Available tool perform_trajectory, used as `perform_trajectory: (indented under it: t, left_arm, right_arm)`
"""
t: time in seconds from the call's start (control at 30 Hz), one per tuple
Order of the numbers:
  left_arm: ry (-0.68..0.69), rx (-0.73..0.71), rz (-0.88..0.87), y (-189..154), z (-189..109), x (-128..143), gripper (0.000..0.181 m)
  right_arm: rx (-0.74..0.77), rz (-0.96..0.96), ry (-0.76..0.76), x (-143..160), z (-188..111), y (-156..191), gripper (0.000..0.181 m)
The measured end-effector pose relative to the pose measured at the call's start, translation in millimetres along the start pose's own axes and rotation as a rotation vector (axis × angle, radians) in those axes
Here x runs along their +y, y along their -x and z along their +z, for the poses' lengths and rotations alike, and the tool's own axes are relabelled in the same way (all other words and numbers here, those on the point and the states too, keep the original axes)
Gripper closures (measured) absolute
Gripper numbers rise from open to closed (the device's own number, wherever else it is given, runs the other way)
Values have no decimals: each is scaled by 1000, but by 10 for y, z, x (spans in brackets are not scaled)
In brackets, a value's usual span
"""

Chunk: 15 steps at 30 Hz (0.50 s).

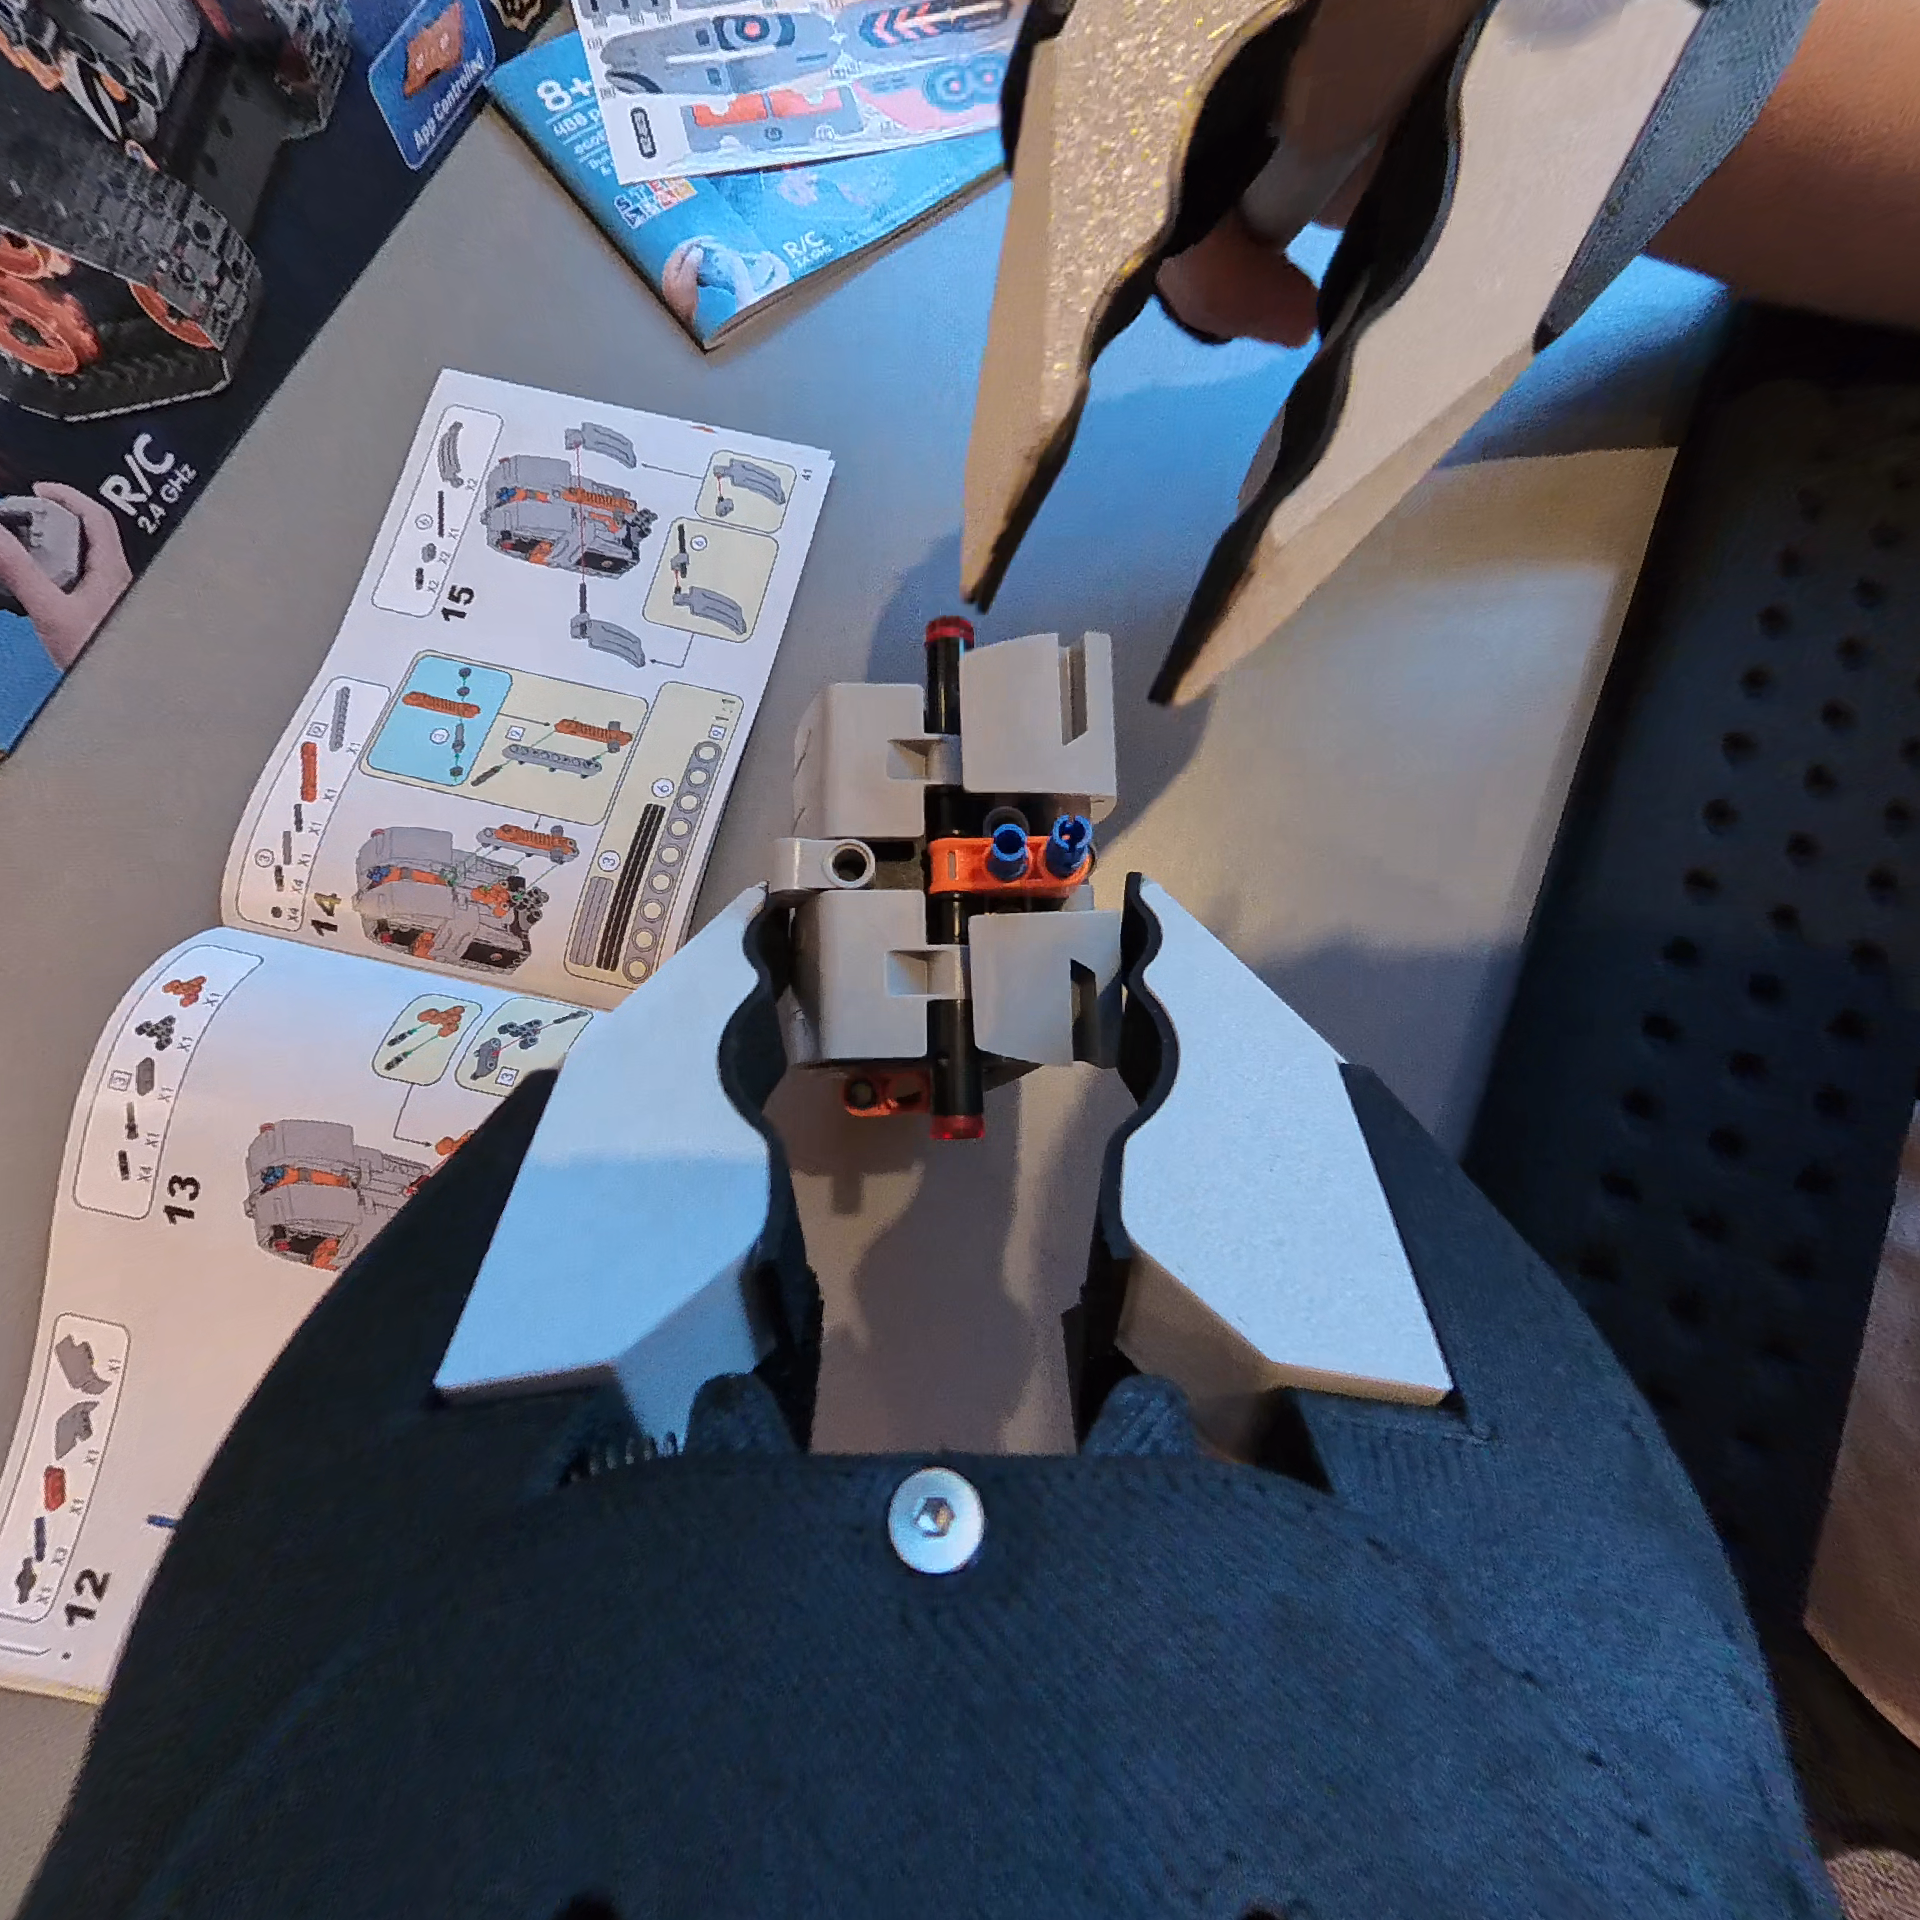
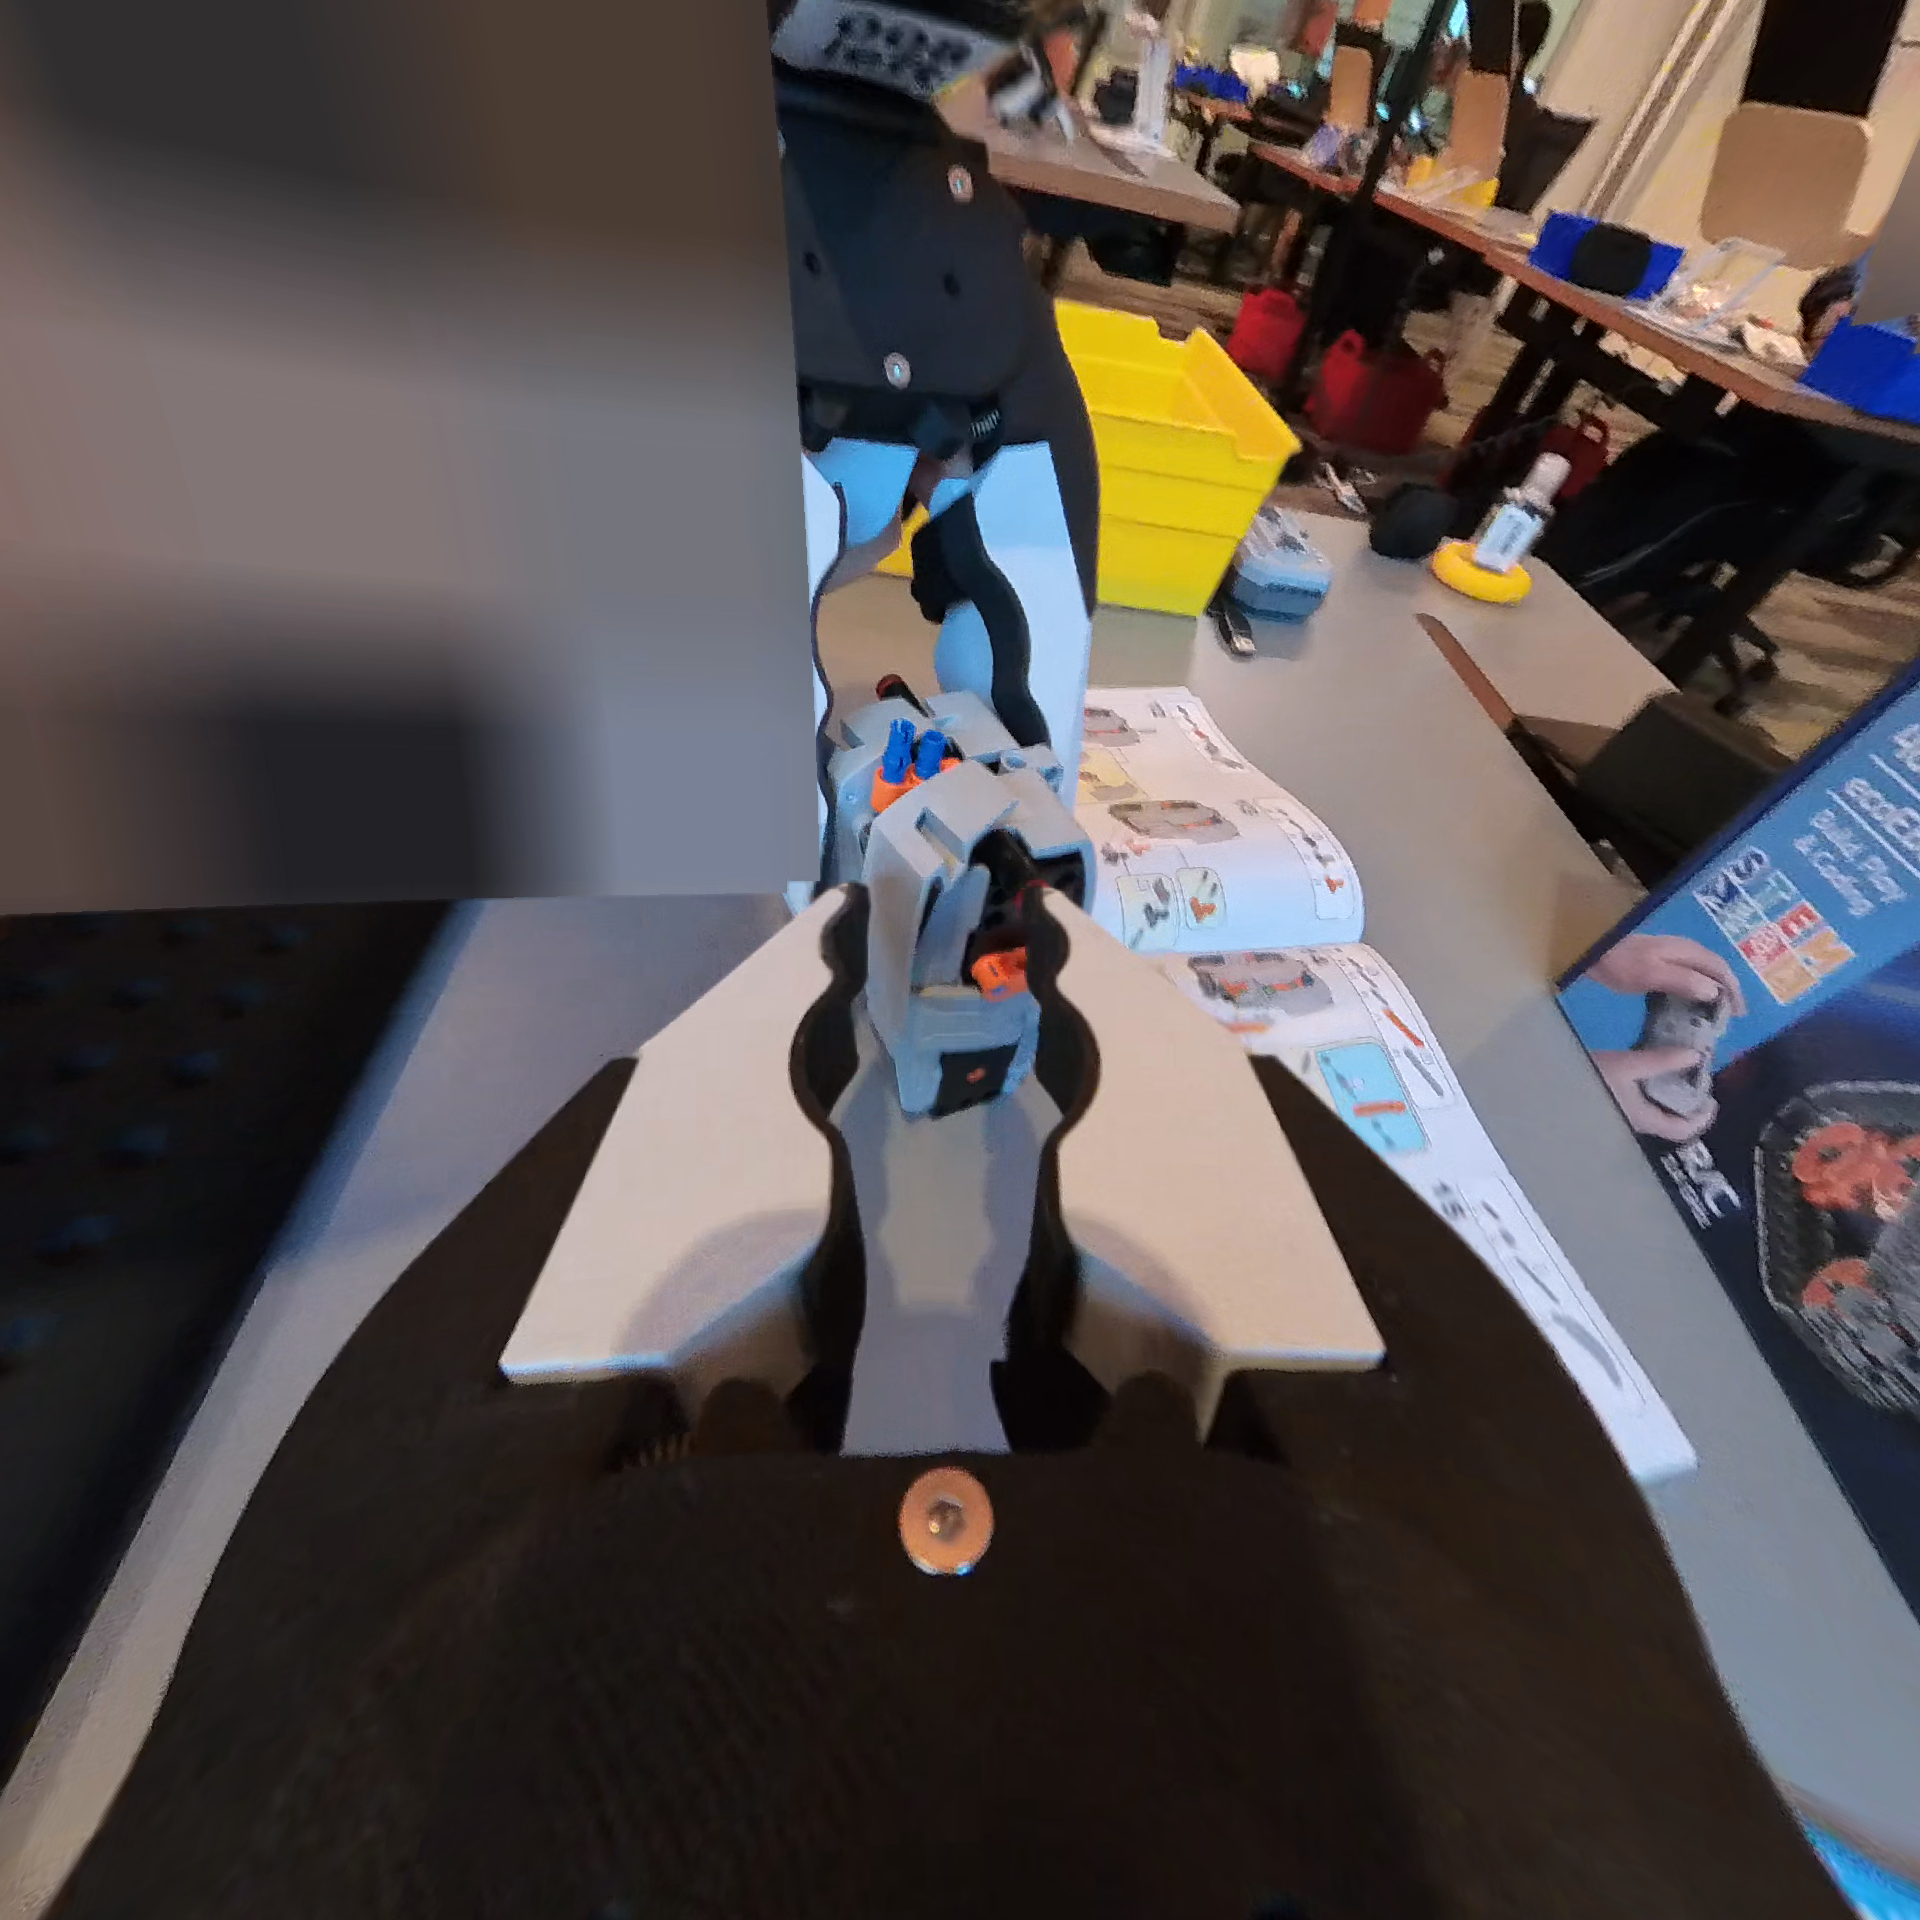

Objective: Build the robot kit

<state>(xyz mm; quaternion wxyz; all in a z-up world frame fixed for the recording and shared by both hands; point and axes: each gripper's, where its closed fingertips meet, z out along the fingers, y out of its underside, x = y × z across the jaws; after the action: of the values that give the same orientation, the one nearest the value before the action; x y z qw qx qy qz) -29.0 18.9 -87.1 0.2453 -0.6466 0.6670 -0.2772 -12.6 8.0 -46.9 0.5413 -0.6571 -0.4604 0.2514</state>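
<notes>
Blocky grey plastic brick assembly [image 1: 945,883] pinched in left tongs [image 1: 940,914], right tongs [image 1: 1070,655] agape just beside

Black printed gripper bodies [image 1: 935,1714], pale grey wavy-edged fingers [image 1: 1226,1195], silver hex screw [image 1: 935,1519]

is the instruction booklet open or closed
Open. The booklet lies spread flat on the grey table, printed build-step pages facing up, left of the grey brick assembly that the left gripper holds.
</notes>
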Motion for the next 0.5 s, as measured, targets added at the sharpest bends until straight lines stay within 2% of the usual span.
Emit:
perform_trajectory:
  t: [0.07,0.13,0.5]
  left_arm:
    - [0,8,9,-4,-1,1,119]
    - [2,24,7,4,-2,2,119]
    - [-7,82,54,-3,-9,4,119]
  right_arm:
    - [27,-23,23,14,-67,31,157]
    - [-16,-13,24,36,-98,126,167]
    - [-168,221,-62,65,62,91,173]
